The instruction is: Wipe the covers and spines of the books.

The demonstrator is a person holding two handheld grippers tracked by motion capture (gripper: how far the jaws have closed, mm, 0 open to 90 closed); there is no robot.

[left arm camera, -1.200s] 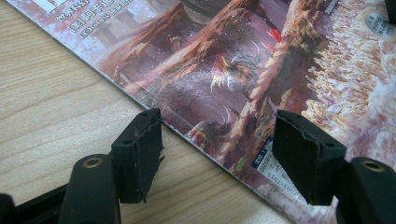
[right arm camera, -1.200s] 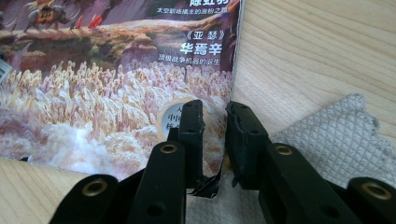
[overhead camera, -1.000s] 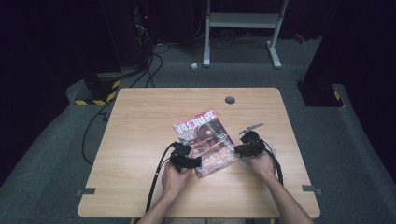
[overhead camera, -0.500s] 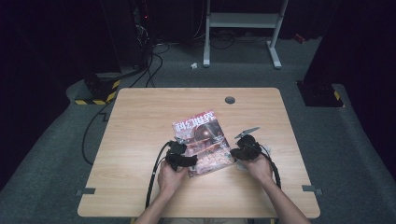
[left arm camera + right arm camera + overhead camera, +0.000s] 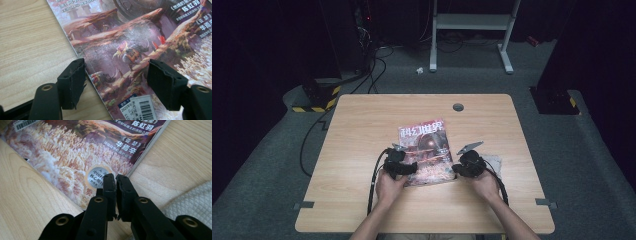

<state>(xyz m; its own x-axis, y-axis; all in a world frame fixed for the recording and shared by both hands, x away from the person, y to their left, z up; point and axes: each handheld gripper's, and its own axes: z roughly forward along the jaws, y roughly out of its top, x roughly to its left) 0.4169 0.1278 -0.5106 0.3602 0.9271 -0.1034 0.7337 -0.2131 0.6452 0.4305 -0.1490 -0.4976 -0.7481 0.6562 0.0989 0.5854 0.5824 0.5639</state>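
A magazine with a reddish illustrated cover lies face up near the middle of the wooden table. My left gripper is at its near left corner. In the left gripper view its jaws are open wide and straddle the magazine's left edge, one pad over the wood and one over the cover. My right gripper is at the near right corner. Its jaws have just been closing and are shut over the magazine's corner, with nothing visible between the pads.
A white quilted cloth lies on the table just right of my right gripper, and also appears in the right gripper view. A round cable hole sits near the table's far edge. Cables trail from both grippers toward the near edge.
My right gripper has moved left, onto the magazine's near right corner. The left hand has drifted slightly left, and the magazine now lies a little further left.
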